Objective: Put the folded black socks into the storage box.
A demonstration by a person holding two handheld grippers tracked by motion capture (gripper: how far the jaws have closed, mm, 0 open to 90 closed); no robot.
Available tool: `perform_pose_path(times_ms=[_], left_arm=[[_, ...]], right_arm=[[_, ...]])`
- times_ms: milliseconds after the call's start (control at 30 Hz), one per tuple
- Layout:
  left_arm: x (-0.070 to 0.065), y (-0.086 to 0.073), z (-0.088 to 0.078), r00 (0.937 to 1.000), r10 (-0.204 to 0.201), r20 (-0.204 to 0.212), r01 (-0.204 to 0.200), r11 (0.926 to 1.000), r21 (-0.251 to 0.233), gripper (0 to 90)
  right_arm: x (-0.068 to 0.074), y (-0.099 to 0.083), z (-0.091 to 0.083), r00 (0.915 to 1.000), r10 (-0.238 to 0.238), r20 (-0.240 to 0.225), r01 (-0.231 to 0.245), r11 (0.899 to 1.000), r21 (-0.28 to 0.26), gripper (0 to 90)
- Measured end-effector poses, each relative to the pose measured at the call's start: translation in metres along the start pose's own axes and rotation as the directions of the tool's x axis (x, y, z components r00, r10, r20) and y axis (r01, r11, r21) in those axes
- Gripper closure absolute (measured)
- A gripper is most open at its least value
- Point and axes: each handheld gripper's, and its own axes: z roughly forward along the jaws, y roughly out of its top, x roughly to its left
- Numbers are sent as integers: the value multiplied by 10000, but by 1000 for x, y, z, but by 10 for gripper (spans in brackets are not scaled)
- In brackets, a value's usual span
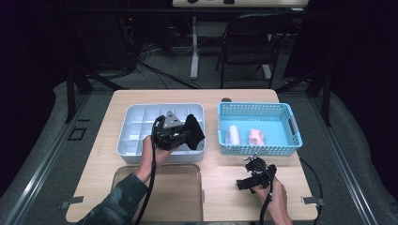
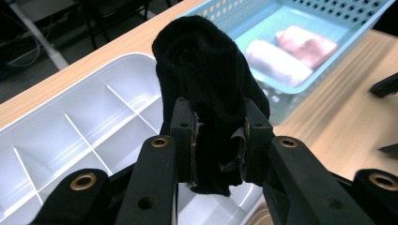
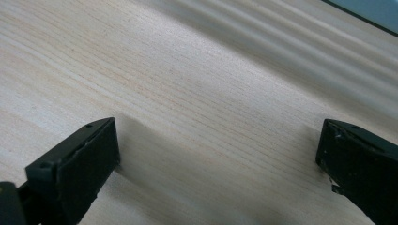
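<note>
My left gripper (image 1: 184, 137) is shut on a rolled black sock (image 1: 193, 130) and holds it above the right side of the white divided tray (image 1: 136, 140). In the left gripper view the black sock (image 2: 206, 79) bulges up between the two pads (image 2: 185, 140), with the white divided tray (image 2: 70, 131) below and the blue basket (image 2: 324, 70) beyond. The blue basket (image 1: 286, 117) holds a white roll (image 1: 233, 135) and a pink roll (image 1: 256, 137). My right gripper (image 1: 244, 180) rests low on the wooden table (image 1: 220, 171), jaws wide open with bare wood (image 3: 211, 117) between them.
A clear lid or shallow tray (image 1: 183, 187) lies at the table's front edge under the left forearm. A dark chair (image 1: 248, 42) and a desk leg (image 1: 194, 47) stand on the floor behind the table.
</note>
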Motion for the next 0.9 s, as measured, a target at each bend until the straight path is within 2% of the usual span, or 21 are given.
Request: perform_pose_path(times_ms=[67,100,167,200,300,467,533,600,633,867,900], left_arm=[[0,0,1,10000,-54,24,54,10000,27,725],[0,-1,3,9999,24,-114,-23,10000,74,725],[1,-1,3,10000,6,-66,-5,9999,120,725],[2,-1,4,9998,94,-168,-91,9998,192,725],[4,-1,5,9996,112,-270,-107,9997,211,725],[6,-4,10,9997,15,-223,-5,9989,469,725],[4,-6,13,9992,182,-356,-160,9980,619,725],[4,-6,15,9995,124,-294,-105,9980,629,725],[3,-8,19,9992,241,-312,-213,9960,869,725],[-2,-14,35,9981,542,-304,-496,9895,1360,725],[-2,-15,37,9985,500,-204,-467,9894,1377,725]], right_arm=[[0,0,0,10000,-53,67,53,10000,23,0],[0,-1,0,10000,-9,10,9,10000,-8,0],[0,0,0,10000,-11,4,11,10000,0,0],[0,0,0,10000,-49,61,49,10000,29,0],[0,0,0,10000,-3,-56,3,10000,-13,0],[0,-1,0,10000,-6,8,6,10000,2,0],[0,0,0,10000,-3,6,3,10000,-1,0],[0,0,0,10000,-2,6,2,10000,1,0],[0,0,0,10000,-20,57,20,10000,17,0],[0,0,0,10000,-17,-2,17,10000,-12,0],[0,0,0,10000,-44,44,44,10000,-1,0]])
